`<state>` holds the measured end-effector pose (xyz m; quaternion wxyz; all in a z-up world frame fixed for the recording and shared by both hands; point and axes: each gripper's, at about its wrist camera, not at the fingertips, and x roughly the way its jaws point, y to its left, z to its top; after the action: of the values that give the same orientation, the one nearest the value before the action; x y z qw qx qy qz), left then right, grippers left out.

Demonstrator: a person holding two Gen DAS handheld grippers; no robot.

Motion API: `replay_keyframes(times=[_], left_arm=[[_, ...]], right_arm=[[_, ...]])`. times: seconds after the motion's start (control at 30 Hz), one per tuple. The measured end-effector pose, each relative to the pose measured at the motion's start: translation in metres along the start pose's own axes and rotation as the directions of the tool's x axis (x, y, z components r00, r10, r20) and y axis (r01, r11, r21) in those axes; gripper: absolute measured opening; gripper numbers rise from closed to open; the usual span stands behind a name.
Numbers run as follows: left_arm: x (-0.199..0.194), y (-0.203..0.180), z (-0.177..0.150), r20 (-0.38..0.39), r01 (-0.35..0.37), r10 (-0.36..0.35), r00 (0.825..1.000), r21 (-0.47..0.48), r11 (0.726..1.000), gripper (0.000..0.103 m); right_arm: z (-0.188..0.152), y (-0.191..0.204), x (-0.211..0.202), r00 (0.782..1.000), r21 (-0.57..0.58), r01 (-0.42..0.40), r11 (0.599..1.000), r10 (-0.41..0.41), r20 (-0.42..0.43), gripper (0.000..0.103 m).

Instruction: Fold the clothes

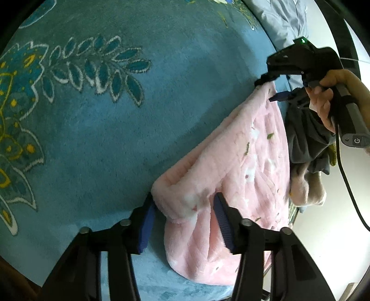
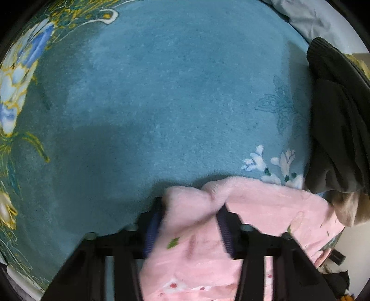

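The left gripper (image 1: 185,215) has its two blue-padded fingers set either side of a rolled, ribbed hem of the pink fleece garment (image 1: 231,176). The pads sit close against the thick fabric, one on the hem's outer end and one pressed into a fold further in; the fleece bunches between them, so they appear to pinch it.

The right gripper (image 2: 189,231) likewise has a thick bunch of the same pink garment (image 2: 266,208) between its fingers. The cloth puckers and bulges up above the fingertips, which reads as a pinch, though the picture is blurred there. Seen from the left wrist, this gripper (image 1: 270,90) bites the garment's far corner, and a hand (image 1: 328,97) grips its handle with a cable trailing down.

The garment stretches between the two grippers along the edge of a teal carpet-like cover (image 1: 161,92) printed with leaves and flowers. Small green sprigs and pale blossoms dot the pink fleece.

Just beside the garment, at the cover's edge, lies a dark grey garment (image 2: 337,120) heaped over a beige one (image 2: 351,208). Grey bedding (image 1: 284,20) lies beyond the cover.
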<state>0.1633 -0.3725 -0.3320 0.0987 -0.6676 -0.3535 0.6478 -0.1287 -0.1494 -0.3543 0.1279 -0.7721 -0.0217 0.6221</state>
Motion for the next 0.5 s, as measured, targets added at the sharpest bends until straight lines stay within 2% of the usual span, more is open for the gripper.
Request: replay_keyframes(times=[0.07,0.2,0.37,0.5], left_arm=[[0.000,0.003,-0.001,0.001,0.013,-0.013,1.000,-0.009,1.000,0.039],[0.005,0.006,0.001,0.002,0.040,-0.040,0.999,-0.019,0.999,0.038],[0.001,0.008,0.003,0.006,0.033,-0.033,0.999,0.007,0.999,0.023],[-0.017,0.020,-0.002,0.036,0.041,-0.041,0.999,0.012,0.999,0.017]], right_arm=[[-0.002,-0.007,-0.002,1.000,0.026,-0.020,0.999,0.019,0.002,0.037],[-0.007,-0.026,-0.004,0.999,0.074,-0.053,0.996,0.053,0.000,0.035],[-0.012,-0.040,-0.006,0.995,0.091,-0.100,0.991,0.099,0.015,0.035],[-0.018,-0.044,-0.014,0.993,0.096,-0.118,0.988,0.115,0.036,0.035]])
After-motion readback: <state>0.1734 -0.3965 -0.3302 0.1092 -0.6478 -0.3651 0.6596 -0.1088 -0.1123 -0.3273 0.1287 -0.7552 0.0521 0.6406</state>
